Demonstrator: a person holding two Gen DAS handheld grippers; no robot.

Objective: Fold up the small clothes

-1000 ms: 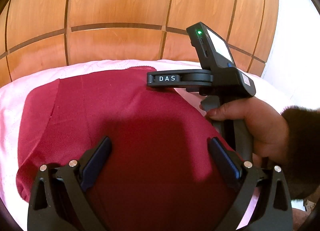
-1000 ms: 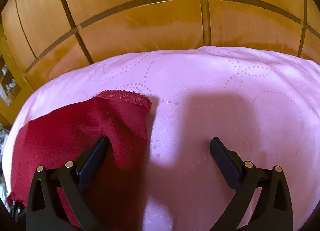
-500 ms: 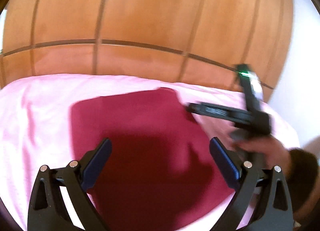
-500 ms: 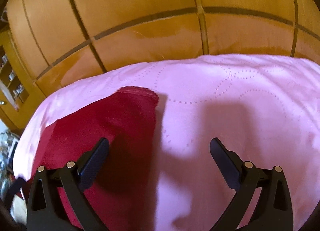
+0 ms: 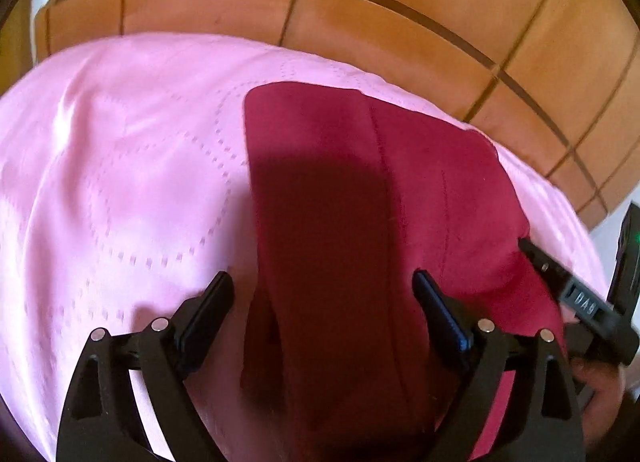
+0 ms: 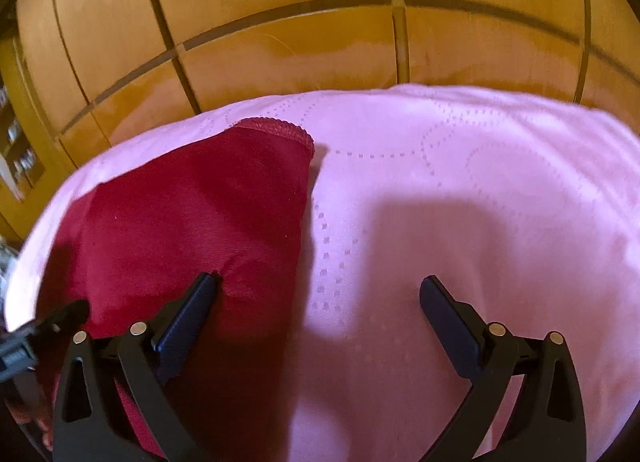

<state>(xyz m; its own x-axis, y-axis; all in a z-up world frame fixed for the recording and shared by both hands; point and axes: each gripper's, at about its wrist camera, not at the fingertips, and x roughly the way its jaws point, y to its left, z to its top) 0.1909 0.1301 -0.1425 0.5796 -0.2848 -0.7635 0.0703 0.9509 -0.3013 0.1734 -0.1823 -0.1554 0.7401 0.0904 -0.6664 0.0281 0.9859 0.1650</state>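
The red garment (image 5: 360, 222) is seen lying flat on the pink bedspread (image 5: 120, 182), narrowed into a long strip compared with 1 second ago, when it was spread across most of the left wrist view. A folded-over layer is now marked by a seam line running lengthwise ahead of the left gripper (image 5: 324, 298). The left gripper is held wide, with nothing between its 2 fingers; the strip lies below and ahead of it, mostly between the fingers. The right gripper (image 6: 320, 302) is also spread wide and holds nothing. Its left finger is over the garment (image 6: 192, 222), whose lace-trimmed edge lies ahead and to the left, while its right finger is over bare bedspread (image 6: 480, 190). In the left wrist view, the right gripper (image 5: 568, 294), 1 second ago ahead over the cloth, is now seen at the garment's right edge. A wooden headboard (image 6: 320, 22) is seen beyond the bed.
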